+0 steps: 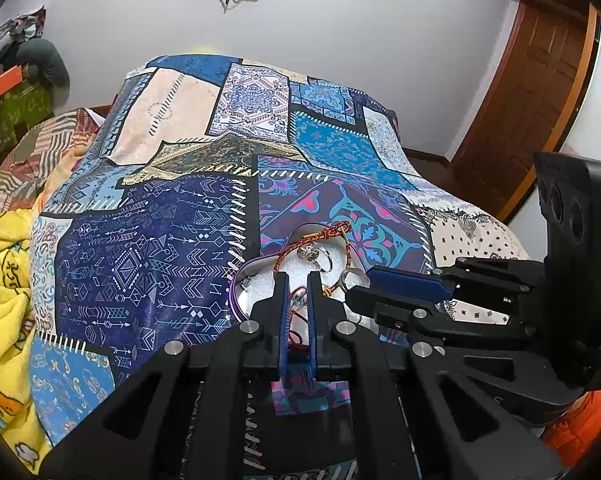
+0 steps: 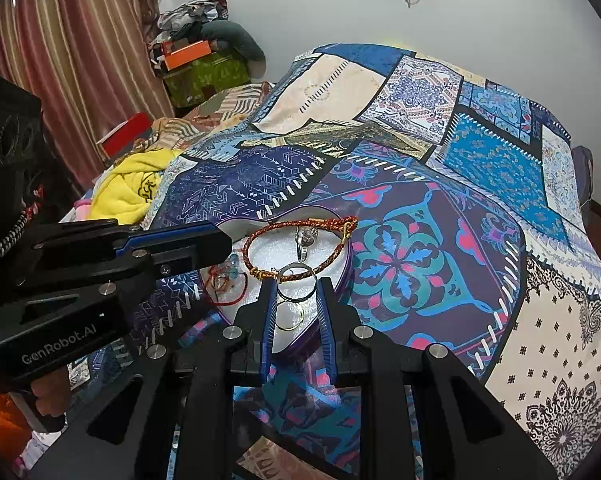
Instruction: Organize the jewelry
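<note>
A heart-shaped purple box with a white foam lining lies on the patchwork bedspread. In it are a braided red-gold bracelet, a jewelled silver ring, a plain silver ring, a thin gold ring and a red string piece. My right gripper is over the box's near edge, its jaws around the plain silver ring with a small gap. My left gripper is above the box, jaws narrowly apart over the red string. The bracelet also shows there.
The patchwork bedspread covers the bed. A yellow blanket and a red box lie at the left, with curtains and stacked boxes behind. A wooden door stands at the right.
</note>
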Motion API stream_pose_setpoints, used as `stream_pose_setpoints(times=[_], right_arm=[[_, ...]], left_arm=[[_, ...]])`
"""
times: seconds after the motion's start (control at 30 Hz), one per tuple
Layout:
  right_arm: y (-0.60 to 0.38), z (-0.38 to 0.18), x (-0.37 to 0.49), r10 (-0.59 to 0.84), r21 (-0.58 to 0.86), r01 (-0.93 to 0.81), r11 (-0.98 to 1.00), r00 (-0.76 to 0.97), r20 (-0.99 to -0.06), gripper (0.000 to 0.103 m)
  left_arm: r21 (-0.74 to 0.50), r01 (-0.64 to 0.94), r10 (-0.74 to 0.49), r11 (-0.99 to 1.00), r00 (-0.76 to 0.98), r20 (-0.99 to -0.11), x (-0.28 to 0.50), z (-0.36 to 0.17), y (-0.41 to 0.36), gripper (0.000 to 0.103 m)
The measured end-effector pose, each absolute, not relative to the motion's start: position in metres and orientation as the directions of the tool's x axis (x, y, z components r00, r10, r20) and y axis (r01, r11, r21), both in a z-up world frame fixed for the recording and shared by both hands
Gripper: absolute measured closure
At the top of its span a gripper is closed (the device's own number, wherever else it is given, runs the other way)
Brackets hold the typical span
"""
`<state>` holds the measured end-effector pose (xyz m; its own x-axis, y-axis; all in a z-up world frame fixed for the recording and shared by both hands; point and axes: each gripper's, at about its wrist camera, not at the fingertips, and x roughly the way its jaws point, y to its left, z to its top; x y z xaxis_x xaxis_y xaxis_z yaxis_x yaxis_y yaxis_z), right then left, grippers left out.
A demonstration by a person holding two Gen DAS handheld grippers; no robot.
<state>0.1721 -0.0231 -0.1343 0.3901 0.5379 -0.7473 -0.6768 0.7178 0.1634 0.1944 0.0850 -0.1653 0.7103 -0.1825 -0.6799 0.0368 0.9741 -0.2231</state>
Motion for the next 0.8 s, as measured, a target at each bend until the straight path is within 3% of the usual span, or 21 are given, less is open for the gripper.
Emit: stream_pose_setpoints(times=[0.2, 0.27, 0.33, 0.37, 0.53, 0.8], right_arm=[[-0.019, -0.134, 0.169, 0.524, 0.134, -0.687, 0.714, 0.398, -0.753, 0.085], [-0.017, -0.134, 0.168, 0.518, 0.125, -0.691, 0.712, 0.397, -0.758, 0.085], [-0.017, -0.134, 0.167, 0.511, 0.118, -0.689, 0.715, 0.399, -0.761, 0.084], [-0.017, -0.133, 0.168, 0.51, 0.118, -0.688, 0.716, 0.4, -0.762, 0.083], [-0.02, -0.128, 0.164, 0.498, 0.105, -0.675, 0.731, 0.422, -0.757, 0.069], [-0.034, -0.095, 0.15, 0.51, 0.099, -0.653, 0.751, 0.478, -0.715, 0.067]], left_arm=[[-0.202, 0.023, -0.156, 0.979, 0.723, -0.674, 0.189, -0.156, 0.088, 0.095], [-0.193, 0.005, -0.135, 0.981, 0.736, -0.663, 0.184, -0.152, 0.092, 0.088], [-0.175, -0.029, -0.094, 0.984, 0.751, -0.653, 0.179, -0.149, 0.096, 0.069], [-0.169, -0.042, -0.079, 0.985, 0.757, -0.649, 0.177, -0.149, 0.099, 0.066], [-0.173, -0.079, -0.055, 0.982, 0.753, -0.656, 0.169, -0.146, 0.11, 0.065], [-0.139, -0.094, -0.014, 0.986, 0.778, -0.628, 0.144, -0.119, 0.108, 0.065]])
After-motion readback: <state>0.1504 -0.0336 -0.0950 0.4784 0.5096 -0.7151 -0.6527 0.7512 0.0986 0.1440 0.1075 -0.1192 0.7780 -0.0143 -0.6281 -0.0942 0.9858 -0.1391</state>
